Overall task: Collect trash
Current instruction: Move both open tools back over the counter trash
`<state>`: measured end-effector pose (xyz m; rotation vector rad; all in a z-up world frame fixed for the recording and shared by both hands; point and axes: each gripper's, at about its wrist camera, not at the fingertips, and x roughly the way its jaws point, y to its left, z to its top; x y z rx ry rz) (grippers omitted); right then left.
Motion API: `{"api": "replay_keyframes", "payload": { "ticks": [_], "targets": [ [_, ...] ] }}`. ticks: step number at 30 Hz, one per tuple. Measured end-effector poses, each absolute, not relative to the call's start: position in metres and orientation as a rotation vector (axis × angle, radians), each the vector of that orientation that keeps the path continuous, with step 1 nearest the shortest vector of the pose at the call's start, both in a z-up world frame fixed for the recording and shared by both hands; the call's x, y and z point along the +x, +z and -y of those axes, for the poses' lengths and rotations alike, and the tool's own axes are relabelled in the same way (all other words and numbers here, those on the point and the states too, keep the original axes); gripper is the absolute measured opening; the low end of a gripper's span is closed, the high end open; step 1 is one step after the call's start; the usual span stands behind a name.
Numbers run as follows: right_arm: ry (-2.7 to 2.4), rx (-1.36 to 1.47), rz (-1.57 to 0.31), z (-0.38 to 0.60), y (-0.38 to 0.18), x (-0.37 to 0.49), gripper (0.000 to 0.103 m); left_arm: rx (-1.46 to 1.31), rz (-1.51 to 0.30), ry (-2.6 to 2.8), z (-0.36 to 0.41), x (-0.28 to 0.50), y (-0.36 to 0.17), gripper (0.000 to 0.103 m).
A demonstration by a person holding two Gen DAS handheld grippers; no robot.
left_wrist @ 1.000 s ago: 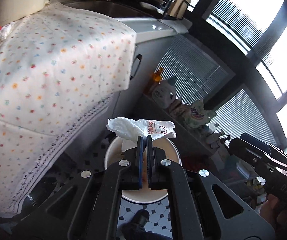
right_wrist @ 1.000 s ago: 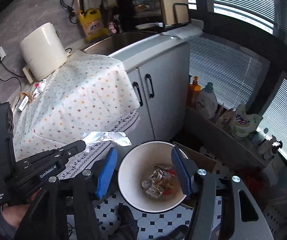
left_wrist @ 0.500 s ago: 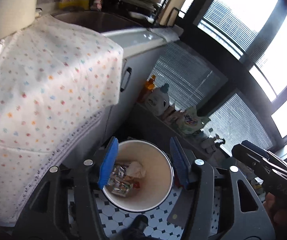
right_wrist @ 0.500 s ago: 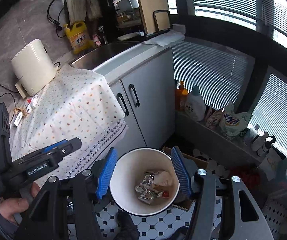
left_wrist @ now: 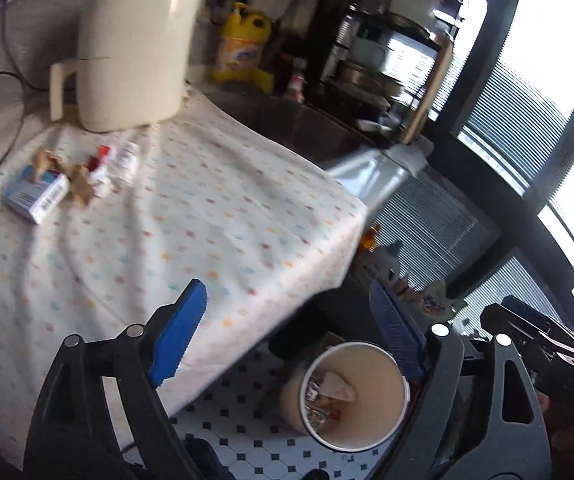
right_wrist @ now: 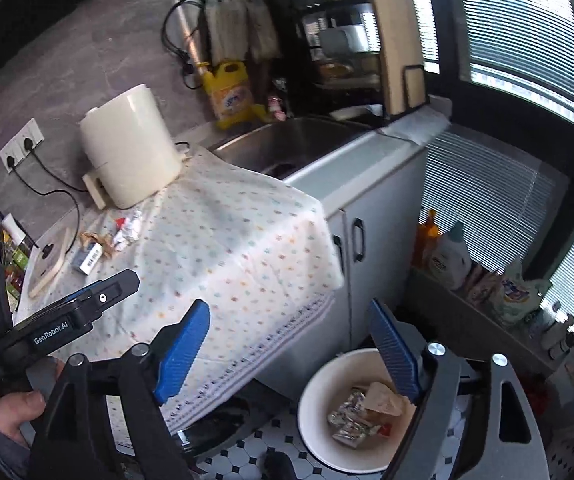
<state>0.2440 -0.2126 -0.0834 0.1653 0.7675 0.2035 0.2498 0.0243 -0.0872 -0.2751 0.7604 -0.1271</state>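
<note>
Foil and paper scraps (right_wrist: 361, 408) are seen inside white bin (right_wrist: 315, 392), mouth upward; left gripper (left_wrist: 287, 336) and right gripper (right_wrist: 291, 344), jaws just opened wide, are held empty

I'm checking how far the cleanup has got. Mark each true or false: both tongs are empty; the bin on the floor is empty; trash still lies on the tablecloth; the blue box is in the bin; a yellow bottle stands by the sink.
1. Both tongs are empty. True: left tongs and right tongs stand open, nothing between them.
2. The bin is empty. False: it holds foil and paper.
3. Trash still lies on the tablecloth. True: wrappers.
4. The blue box is in the bin. False: it lies on the tablecloth.
5. A yellow bottle stands by the sink. True.
</note>
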Motion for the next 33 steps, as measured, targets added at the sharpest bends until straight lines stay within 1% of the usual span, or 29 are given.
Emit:
{"api": "replay_keyframes", "payload": {
  "ticks": [5,17,24,29,33],
  "targets": [
    [0.256,0.146,-0.760,0.164,-0.077,0.258,0.086,-0.308,-0.729,-0.052,-0.077,0.249,-0.081,0.085],
    [0.343,0.108,-0.737,0.061,-0.071,0.291,0.086,-0.339,-0.671,0.043,-0.185,0.261,-0.071,0.085],
    [0.356,0.080,-0.744,0.019,-0.072,0.314,0.085,-0.359,-0.663,0.067,-0.225,0.282,-0.075,0.084],
    [0.380,0.062,-0.757,0.006,-0.071,0.320,0.085,-0.365,-0.672,0.092,-0.241,0.297,-0.074,0.083],
    [0.398,0.059,-0.773,-0.001,-0.076,0.334,0.085,-0.371,-0.682,0.112,-0.249,0.308,-0.078,0.079]
  ]
}}
